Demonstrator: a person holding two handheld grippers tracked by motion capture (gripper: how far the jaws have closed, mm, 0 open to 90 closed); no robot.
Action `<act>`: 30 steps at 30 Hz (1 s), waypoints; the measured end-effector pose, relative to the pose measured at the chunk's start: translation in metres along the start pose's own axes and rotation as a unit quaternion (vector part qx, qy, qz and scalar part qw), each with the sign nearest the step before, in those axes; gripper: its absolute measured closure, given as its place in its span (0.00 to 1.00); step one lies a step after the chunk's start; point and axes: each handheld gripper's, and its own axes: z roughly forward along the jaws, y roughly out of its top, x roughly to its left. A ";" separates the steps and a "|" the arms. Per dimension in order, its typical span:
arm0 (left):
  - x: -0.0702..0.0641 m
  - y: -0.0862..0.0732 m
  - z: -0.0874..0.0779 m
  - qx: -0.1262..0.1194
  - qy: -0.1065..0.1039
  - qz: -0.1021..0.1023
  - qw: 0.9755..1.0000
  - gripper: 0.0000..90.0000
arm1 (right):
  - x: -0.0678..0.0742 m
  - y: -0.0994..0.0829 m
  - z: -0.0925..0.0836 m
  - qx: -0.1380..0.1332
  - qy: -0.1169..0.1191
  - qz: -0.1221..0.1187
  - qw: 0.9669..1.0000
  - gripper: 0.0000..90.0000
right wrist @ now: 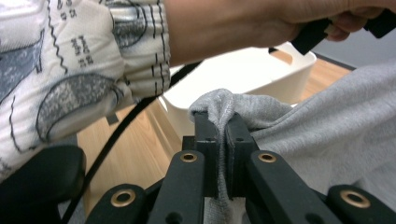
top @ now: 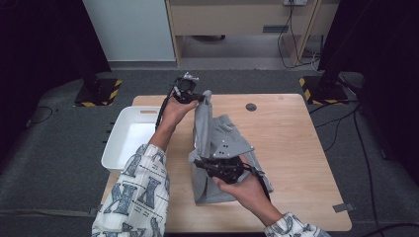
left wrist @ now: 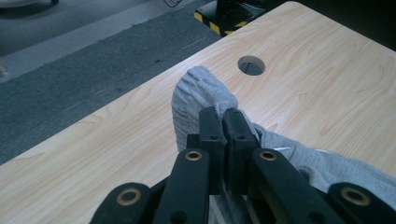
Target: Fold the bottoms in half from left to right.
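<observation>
A grey knitted garment [top: 217, 143] lies on the wooden table [top: 296, 148], lifted along its left side. My left gripper [top: 201, 98] is shut on its far corner near the table's back edge; in the left gripper view the ribbed grey cloth [left wrist: 196, 93] bulges out above the closed jaws of the left gripper [left wrist: 223, 122]. My right gripper [top: 197, 162] is shut on the near left edge; in the right gripper view a fold of grey cloth [right wrist: 219, 105] is pinched in the right gripper [right wrist: 220, 125].
A white tray [top: 129, 134] stands at the table's left edge, also white tray [right wrist: 252, 70] behind the cloth. A round cable hole [top: 251, 106] sits near the back edge. The person's patterned sleeve [top: 138, 192] crosses the front left. Black stands [top: 323, 84] flank the table.
</observation>
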 end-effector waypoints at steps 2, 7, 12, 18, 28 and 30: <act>-0.003 0.000 0.004 0.005 0.000 0.002 1.000 0.97 | -0.002 -0.004 -0.003 0.006 -0.005 -0.002 1.000 0.97; -0.010 0.002 0.008 0.003 -0.006 0.005 1.000 0.97 | -0.006 -0.010 -0.011 0.013 -0.004 -0.002 1.000 0.97; -0.013 0.003 0.012 0.006 -0.008 0.007 1.000 0.97 | -0.010 -0.014 -0.017 0.015 -0.003 -0.006 1.000 0.97; -0.015 0.003 0.015 0.008 -0.006 0.002 1.000 0.97 | -0.015 -0.020 -0.025 0.011 -0.009 0.001 1.000 0.97; -0.020 0.000 0.027 0.013 -0.013 -0.007 1.000 0.97 | -0.026 -0.035 -0.040 0.008 -0.023 0.015 1.000 0.97; -0.021 0.000 0.030 0.012 -0.016 -0.012 1.000 0.97 | -0.028 -0.037 -0.043 0.010 -0.025 0.017 0.999 0.97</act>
